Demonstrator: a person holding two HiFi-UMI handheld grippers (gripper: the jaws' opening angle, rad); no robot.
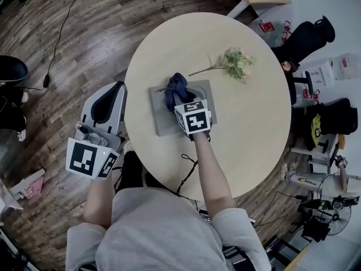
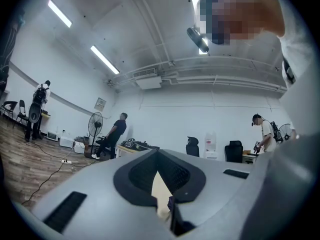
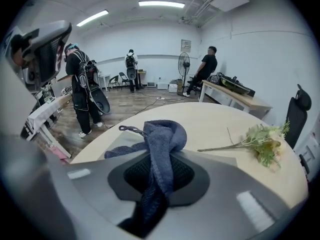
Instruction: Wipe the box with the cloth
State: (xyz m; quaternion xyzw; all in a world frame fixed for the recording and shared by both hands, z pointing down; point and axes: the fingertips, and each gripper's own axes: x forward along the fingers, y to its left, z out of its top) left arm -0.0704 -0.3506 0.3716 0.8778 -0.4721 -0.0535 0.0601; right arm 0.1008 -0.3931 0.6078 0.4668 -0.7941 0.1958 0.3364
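A flat grey box (image 1: 166, 120) lies in the middle of the round wooden table (image 1: 254, 129). My right gripper (image 1: 184, 101) hovers over the box, shut on a dark blue cloth (image 1: 176, 88) that bunches up on the box's far part. In the right gripper view the cloth (image 3: 162, 144) runs between the pads and folds over in front of my right gripper (image 3: 159, 176). My left gripper (image 1: 114, 94) hangs off the table's left edge above the floor, holding nothing. In the left gripper view my left gripper (image 2: 159, 184) points up into the room, its pads together.
A sprig of artificial flowers (image 1: 234, 64) lies on the table beyond the box, also seen as flowers (image 3: 262, 141) at the right. Office chairs (image 1: 307, 38) and clutter stand right of the table. Several people (image 3: 82, 91), a fan (image 3: 184, 66) and a desk (image 3: 237, 99) are farther off.
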